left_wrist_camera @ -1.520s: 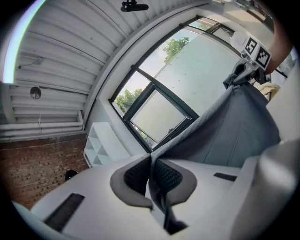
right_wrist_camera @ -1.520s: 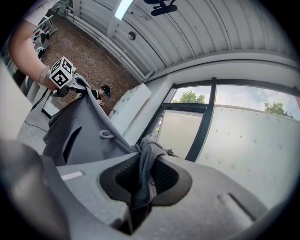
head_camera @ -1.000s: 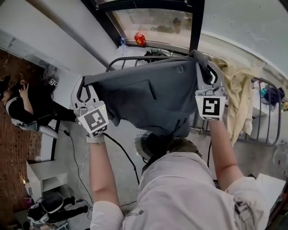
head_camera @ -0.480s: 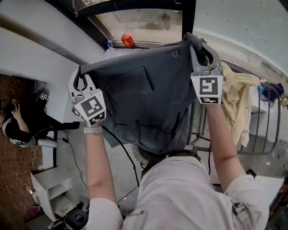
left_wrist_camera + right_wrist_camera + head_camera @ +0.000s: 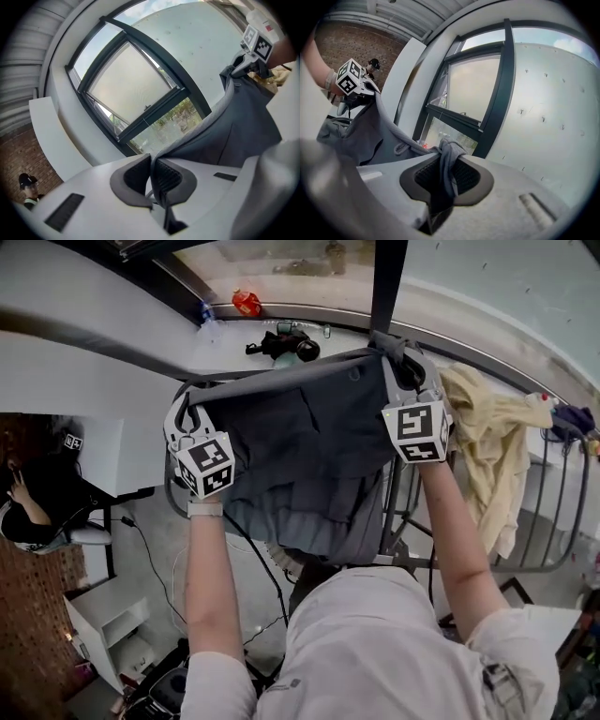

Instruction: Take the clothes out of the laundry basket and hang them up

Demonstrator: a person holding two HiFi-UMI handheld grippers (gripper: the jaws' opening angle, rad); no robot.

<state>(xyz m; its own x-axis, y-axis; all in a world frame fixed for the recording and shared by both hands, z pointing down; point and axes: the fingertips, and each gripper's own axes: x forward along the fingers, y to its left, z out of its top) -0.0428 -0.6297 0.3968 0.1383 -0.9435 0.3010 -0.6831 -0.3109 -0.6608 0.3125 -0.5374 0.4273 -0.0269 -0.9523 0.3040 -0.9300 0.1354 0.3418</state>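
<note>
Far left edge first: a seated person [image 5: 33, 512] down on the floor, no part in this.

Then up to the left gripper [image 5: 186, 413], raised high, jaws pressed together on a thin edge of the grey garment [image 5: 300, 451]. Plain to see in the left gripper view, with cloth flat between the ribbed pads [image 5: 168, 177].

Across the middle: stretched wide by its top hem, held out in the air in front of the window sill [image 5: 225, 334], hanging free below, touching nothing but the two grips as far as can be seen. Shorts or a skirt? Hard to say which.

Over to the right gripper [image 5: 412, 371], at about the same height, pinching a thicker, bunched wad of that same hem, jaws a little apart around the lump.

Further right again: the drying rack [image 5: 549, 502], with a yellow cloth [image 5: 483, 437] draped over its top rail.

Progress, by the look of it:
- Out of the basket: yes.
- Opened out and spread: yes.
- On the rack: not yet.
- One piece apparently up already, going by the yellow cloth.

Left to do for this piece, most likely: carry it to the right, lay the hem over a free stretch of rail beside the yellow cloth, then release with both grips.

Basket itself not clearly in view here, so no telling how much is waiting inside.
</note>
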